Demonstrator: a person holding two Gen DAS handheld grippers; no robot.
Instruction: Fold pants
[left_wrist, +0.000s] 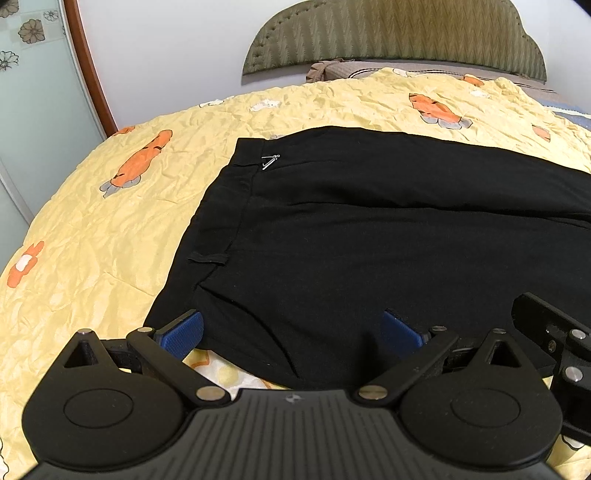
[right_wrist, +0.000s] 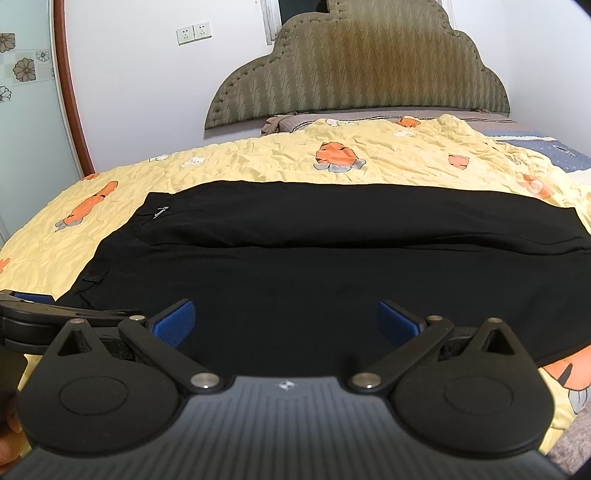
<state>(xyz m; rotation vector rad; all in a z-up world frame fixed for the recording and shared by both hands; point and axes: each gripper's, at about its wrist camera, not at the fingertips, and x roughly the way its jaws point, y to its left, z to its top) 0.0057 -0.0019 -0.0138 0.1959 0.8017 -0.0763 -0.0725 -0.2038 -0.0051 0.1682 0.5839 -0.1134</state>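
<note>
Both jaws stand wide apart, and nothing is between them. Our left gripper (left_wrist: 291, 332) sits low at the near edge of the pants (left_wrist: 369, 229). Its blue pads (left_wrist: 183, 334) hang over the black cloth, close to it, but we cannot tell if they touch. Our right gripper (right_wrist: 286, 321) is just beside it, over the same near edge, a bit further along the leg.

Out past the jaws, the pants lie flat on the quilt (left_wrist: 110, 229). The top band (left_wrist: 236, 184) is off to the left of both grippers, with a small loop (left_wrist: 207, 258) near our left pads and a shiny clip (left_wrist: 270, 161) further off. The legs run away to the right. A long crease goes across the cloth ahead of us, so we think one leg may already lie on the other, but we cannot be sure.

We think the next job is to pinch the near edge. To do it well, we should push each lower pad under the whole edge, so we catch every layer and not just the top one. We must not grab the quilt too, as it is soft and crinkly and could come up with the pants. Then both grippers should lift together, level, and carry the edge over in one smooth move, so the black cloth lands flat with no bumps.
</note>
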